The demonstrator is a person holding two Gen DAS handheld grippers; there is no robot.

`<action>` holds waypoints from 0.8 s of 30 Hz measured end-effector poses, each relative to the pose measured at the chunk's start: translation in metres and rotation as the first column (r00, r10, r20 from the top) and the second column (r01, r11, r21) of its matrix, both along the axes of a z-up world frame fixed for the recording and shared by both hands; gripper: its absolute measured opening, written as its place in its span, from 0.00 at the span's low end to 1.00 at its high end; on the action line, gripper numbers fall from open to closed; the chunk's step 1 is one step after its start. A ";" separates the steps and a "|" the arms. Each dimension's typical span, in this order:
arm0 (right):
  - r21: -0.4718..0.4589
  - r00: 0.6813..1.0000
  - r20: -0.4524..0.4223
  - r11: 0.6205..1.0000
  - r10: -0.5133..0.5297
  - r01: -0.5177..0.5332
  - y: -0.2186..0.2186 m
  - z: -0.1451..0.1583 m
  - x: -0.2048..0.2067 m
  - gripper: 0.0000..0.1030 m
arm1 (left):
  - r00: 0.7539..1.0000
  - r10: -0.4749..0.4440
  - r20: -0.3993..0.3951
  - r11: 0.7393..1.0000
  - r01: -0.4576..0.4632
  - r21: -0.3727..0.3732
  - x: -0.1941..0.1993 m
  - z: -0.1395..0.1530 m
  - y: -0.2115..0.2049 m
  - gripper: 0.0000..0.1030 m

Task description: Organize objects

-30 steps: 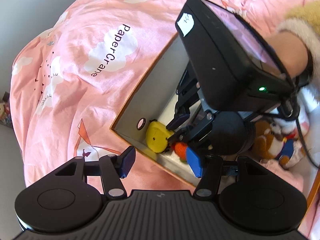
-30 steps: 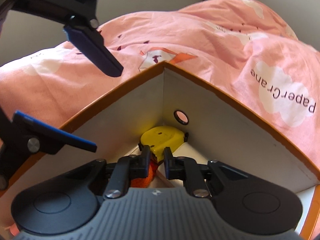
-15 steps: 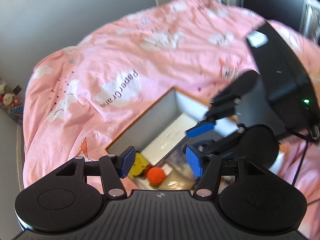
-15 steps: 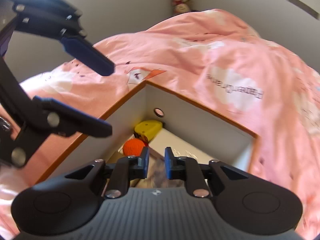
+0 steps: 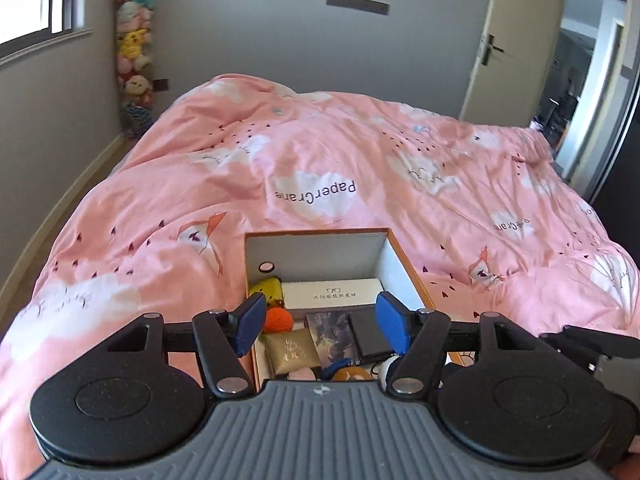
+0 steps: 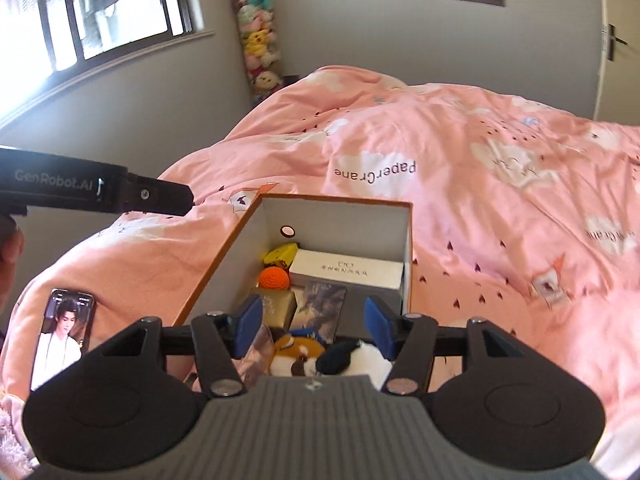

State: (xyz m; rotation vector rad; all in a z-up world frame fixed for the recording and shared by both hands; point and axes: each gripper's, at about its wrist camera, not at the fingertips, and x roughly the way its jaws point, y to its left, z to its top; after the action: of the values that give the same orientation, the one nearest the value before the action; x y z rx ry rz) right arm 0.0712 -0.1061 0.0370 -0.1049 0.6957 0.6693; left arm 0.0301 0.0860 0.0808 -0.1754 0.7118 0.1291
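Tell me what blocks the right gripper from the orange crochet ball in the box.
Nothing visible blocks it. The right gripper is open above the box, which has no lid. The orange crochet ball lies exposed beside the yellow toy and the white glasses box.

Both wrist cameras look down from near above into the same open box (image 5: 316, 248) (image 6: 336, 216).

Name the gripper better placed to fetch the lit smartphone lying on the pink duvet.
Left, probably: the lit smartphone lies left of the orange-rimmed cardboard box, nearer the left gripper; both grippers open.
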 end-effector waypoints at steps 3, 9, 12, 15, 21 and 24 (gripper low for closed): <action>-0.046 0.999 0.049 0.999 -0.020 0.023 -0.001 -0.006 -0.021 0.67 | 1.000 0.029 0.003 1.000 -0.029 0.008 -0.015 -0.016 -0.008 0.77; -0.107 0.994 0.057 0.989 -0.095 0.101 -0.005 -0.027 -0.037 0.73 | 0.996 0.084 -0.017 0.993 -0.082 0.086 -0.038 -0.044 -0.019 0.81; -0.123 0.990 0.024 0.983 -0.137 0.139 -0.010 -0.034 -0.036 0.77 | 0.997 0.067 -0.033 0.995 -0.065 0.071 -0.045 -0.056 -0.022 0.81; -0.151 0.988 0.008 0.976 -0.156 0.155 -0.011 -0.040 -0.038 0.78 | 0.996 0.032 -0.082 0.998 -0.027 0.057 -0.046 -0.069 -0.029 0.81; -0.200 0.983 0.006 0.963 -0.184 0.182 -0.013 -0.050 -0.041 0.79 | 0.992 0.012 -0.125 0.999 -0.007 0.040 -0.048 -0.083 -0.035 0.81; -0.199 0.980 0.005 0.960 -0.199 0.196 -0.015 -0.053 -0.038 0.79 | 0.990 0.009 -0.139 0.999 -0.004 0.035 -0.048 -0.088 -0.036 0.81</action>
State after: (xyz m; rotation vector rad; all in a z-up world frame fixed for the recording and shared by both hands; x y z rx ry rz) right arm 0.0329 -0.1212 -0.0161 -0.2116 0.7758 0.4081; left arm -0.0182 0.0500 -0.0072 -0.1362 0.8475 0.1614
